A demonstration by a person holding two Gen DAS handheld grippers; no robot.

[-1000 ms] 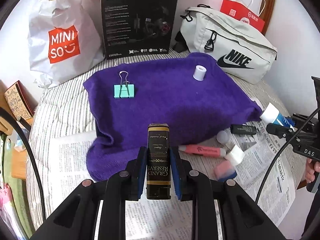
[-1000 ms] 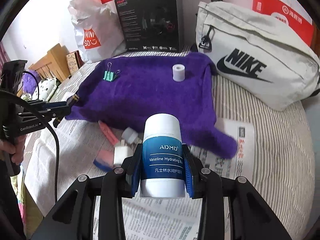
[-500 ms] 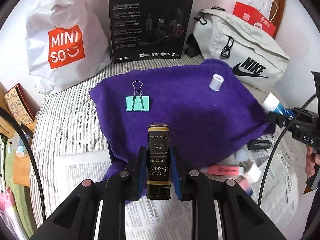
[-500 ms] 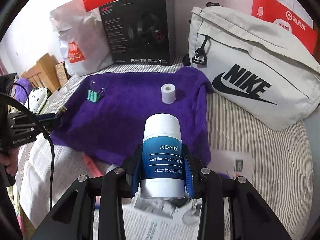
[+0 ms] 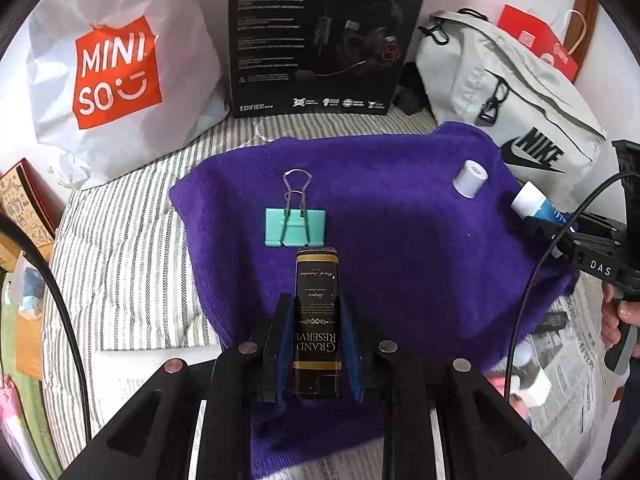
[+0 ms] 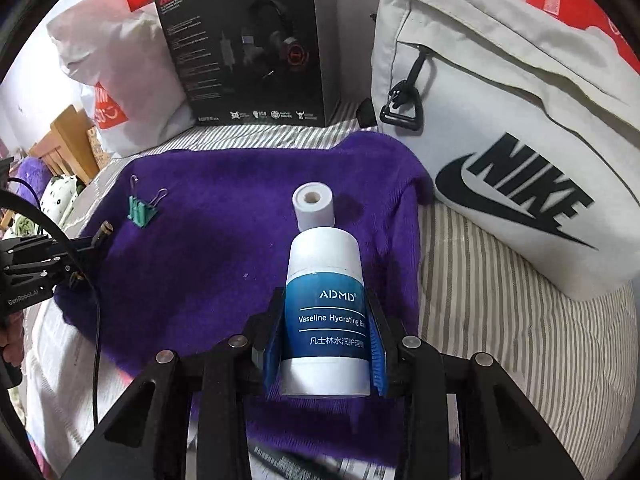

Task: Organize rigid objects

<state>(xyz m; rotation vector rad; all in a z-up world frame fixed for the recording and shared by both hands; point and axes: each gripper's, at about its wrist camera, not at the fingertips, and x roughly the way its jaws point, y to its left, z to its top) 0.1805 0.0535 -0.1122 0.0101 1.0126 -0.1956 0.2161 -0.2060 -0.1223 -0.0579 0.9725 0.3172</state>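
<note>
Striped bedding (image 5: 120, 248) bears our purple towel (image 5: 400, 240): clip (image 5: 295, 227) and white roll (image 6: 313, 205) placed on it, left gripper (image 5: 317, 344) clamps lighter (image 5: 317, 320), right gripper (image 6: 325, 344) clamps lotion bottle (image 6: 325, 304), both unplaced above it.

Bkgd clutter, along the wall behind the striped bedding (image 5: 120, 240): white Miniso bag (image 5: 116, 72) at left, black headset box (image 5: 320, 36) upright in the middle, grey Nike bag (image 6: 500, 128) at right w/ red paper bag (image 5: 536, 40) behind it. Newspaper (image 5: 580, 360) lies at right edge.
</note>
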